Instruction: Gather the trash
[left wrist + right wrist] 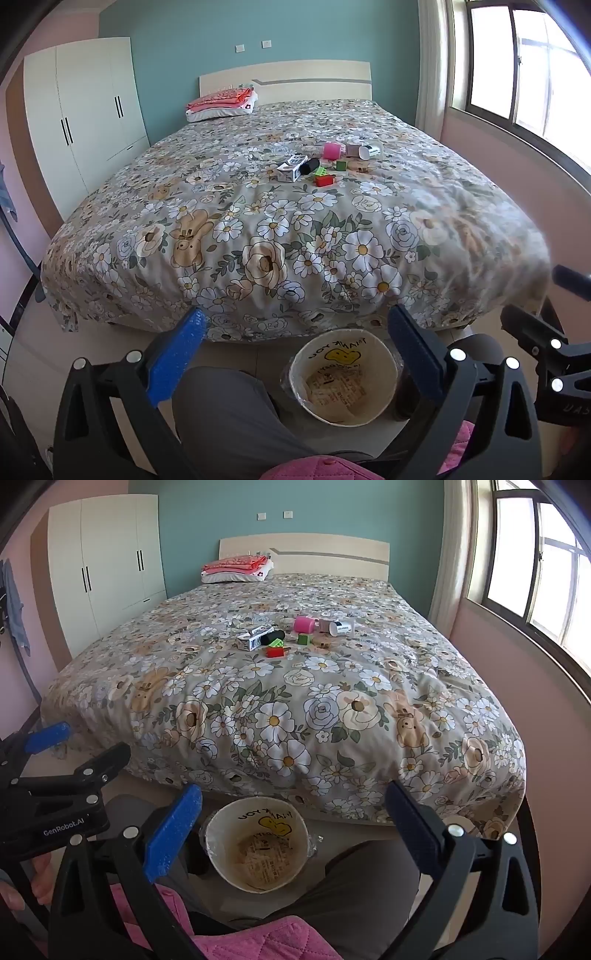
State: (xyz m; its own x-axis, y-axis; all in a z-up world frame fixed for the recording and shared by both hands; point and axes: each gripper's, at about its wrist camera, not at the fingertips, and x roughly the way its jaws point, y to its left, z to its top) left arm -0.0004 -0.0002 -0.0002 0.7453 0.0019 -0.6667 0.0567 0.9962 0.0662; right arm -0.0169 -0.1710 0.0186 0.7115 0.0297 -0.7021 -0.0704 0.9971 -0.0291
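A cluster of small items lies on the floral bed point(280, 236): a white carton point(291, 168), a black cylinder point(309, 166), a pink roll point(331, 150), a white cup point(369, 152), and green point(341, 165) and red point(324, 180) blocks. The same cluster shows in the right wrist view, with the carton point(255, 637) and pink roll point(304, 624). A white bin point(343, 380) with a yellow smiley stands on the floor at the bed's foot, also in the right wrist view point(258, 845). My left gripper point(295, 332) and right gripper point(291, 805) are open, empty, held low above the bin.
A white wardrobe point(85, 110) stands at the left wall. A pillow with folded red cloth point(221, 105) lies by the headboard. A window point(524, 74) is on the right. The person's grey-trousered legs point(236, 417) flank the bin.
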